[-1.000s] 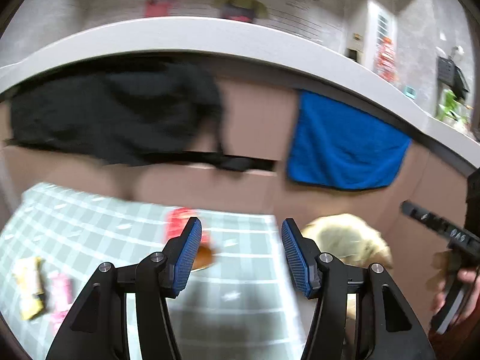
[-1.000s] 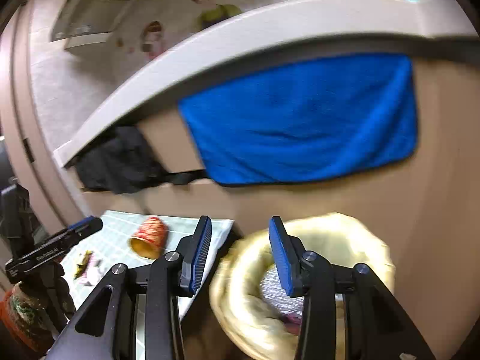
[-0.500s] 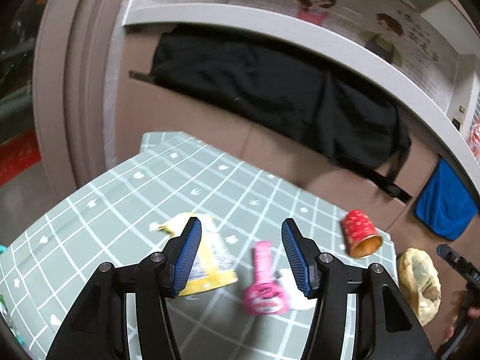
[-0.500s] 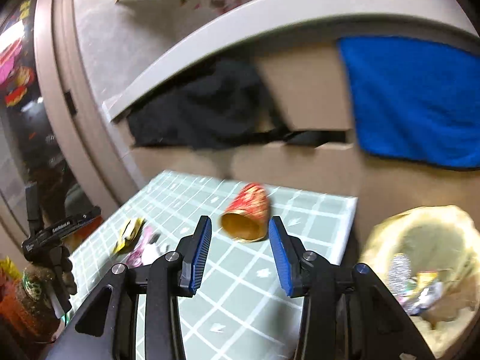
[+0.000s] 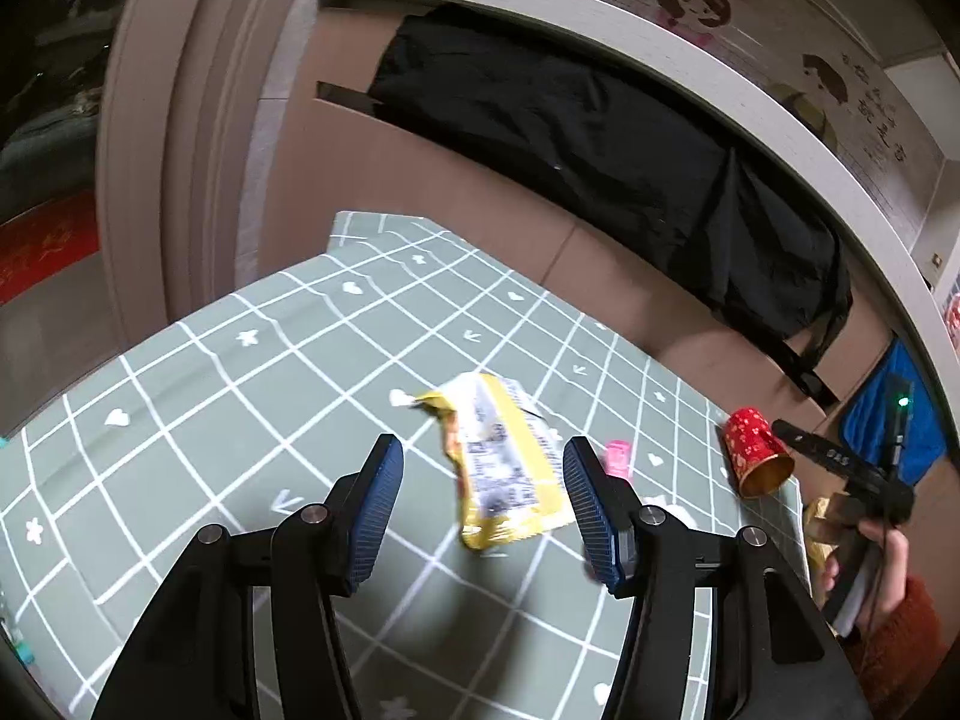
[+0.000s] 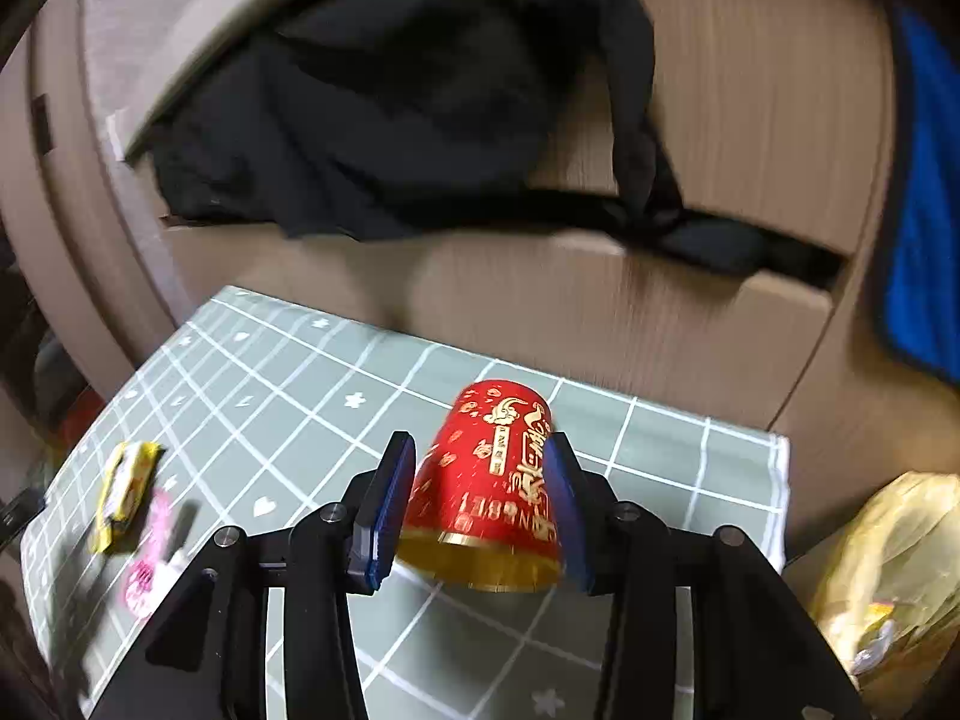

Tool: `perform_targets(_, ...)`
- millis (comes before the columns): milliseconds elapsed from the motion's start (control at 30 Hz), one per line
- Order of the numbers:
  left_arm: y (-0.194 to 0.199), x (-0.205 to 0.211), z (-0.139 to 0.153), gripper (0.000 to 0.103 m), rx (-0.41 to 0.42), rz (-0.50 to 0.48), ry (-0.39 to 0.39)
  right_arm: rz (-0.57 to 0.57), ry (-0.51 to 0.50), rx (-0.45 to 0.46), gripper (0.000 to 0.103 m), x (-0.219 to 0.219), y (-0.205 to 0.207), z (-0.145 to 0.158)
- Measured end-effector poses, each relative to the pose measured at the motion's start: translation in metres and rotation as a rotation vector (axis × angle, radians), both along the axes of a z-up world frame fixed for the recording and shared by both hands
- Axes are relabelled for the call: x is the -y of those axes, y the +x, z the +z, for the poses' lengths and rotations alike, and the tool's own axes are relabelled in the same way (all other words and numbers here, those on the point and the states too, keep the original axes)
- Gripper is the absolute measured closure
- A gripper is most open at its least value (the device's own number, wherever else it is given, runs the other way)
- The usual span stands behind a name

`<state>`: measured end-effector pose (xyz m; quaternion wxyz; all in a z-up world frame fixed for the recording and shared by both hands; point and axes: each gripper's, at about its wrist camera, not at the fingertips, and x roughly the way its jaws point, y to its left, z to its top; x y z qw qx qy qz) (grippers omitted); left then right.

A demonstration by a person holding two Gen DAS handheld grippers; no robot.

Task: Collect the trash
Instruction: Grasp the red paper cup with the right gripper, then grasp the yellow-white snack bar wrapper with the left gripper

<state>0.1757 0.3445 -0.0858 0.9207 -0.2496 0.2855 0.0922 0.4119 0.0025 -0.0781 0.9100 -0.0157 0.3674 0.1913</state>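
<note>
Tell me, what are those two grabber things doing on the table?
A person is picking up trash with them. The right gripper has its jaws opening around a red paper cup lying on its side. The left gripper hangs open over a yellow wrapper. A yellow trash bag waits beside the table.

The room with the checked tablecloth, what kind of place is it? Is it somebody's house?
Probably a home. A small table with a green checked tablecloth holds snack litter, a black garment hangs on a rail, and cartoon stickers decorate the wall.

Both claws angle downward: left claw [image 5: 480, 516] gapes, right claw [image 6: 477, 504] is opening.
</note>
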Motion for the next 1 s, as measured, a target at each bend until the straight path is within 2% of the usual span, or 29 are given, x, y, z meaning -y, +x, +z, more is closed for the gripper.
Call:
perform_targets(67, -0.002, -0.007, -0.001, 0.047, -0.007, 0.010, -0.003, -0.019, -0.007, -0.015, 0.057, -0.001, 0.005, -0.012)
perform_targets(100, -0.002, -0.010, -0.002, 0.047, -0.010, 0.015, -0.005, -0.023, -0.008, -0.015, 0.050, -0.002, 0.006, -0.016)
perform_targets(233, 0.002, -0.018, -0.008, 0.046, -0.020, 0.027, -0.034, -0.029, 0.011, -0.013, 0.045, 0.003, 0.002, -0.026)
perform_targets(333, 0.007, -0.015, -0.010, 0.046, -0.019, 0.013, -0.057, 0.003, -0.004, -0.066, 0.041, -0.001, 0.008, -0.032)
perform_targets(400, 0.010, -0.011, -0.009, 0.044, -0.019, -0.003, -0.055, 0.024, -0.023, -0.097, 0.040, -0.003, 0.011, -0.038)
perform_targets(500, 0.017, -0.003, -0.009, 0.041, -0.036, -0.037, -0.043, 0.007, 0.029, -0.093, 0.044, 0.005, 0.007, -0.033)
perform_targets(600, 0.030, 0.005, -0.012, 0.037, -0.070, -0.056, -0.020, 0.025, 0.084, -0.065, 0.046, 0.013, -0.008, -0.018)
perform_targets(733, 0.047, 0.009, -0.018, 0.036, -0.107, -0.064, -0.044, 0.072, 0.107, -0.026, 0.047, 0.016, -0.031, 0.002)
perform_targets(900, 0.071, 0.015, -0.026, 0.036, -0.144, -0.046, -0.015, 0.120, 0.070, 0.060, 0.047, 0.015, -0.065, 0.018)
perform_targets(1000, 0.087, 0.018, -0.034, 0.036, -0.186, -0.027, 0.011, 0.130, 0.069, 0.072, 0.047, 0.018, -0.076, 0.021)
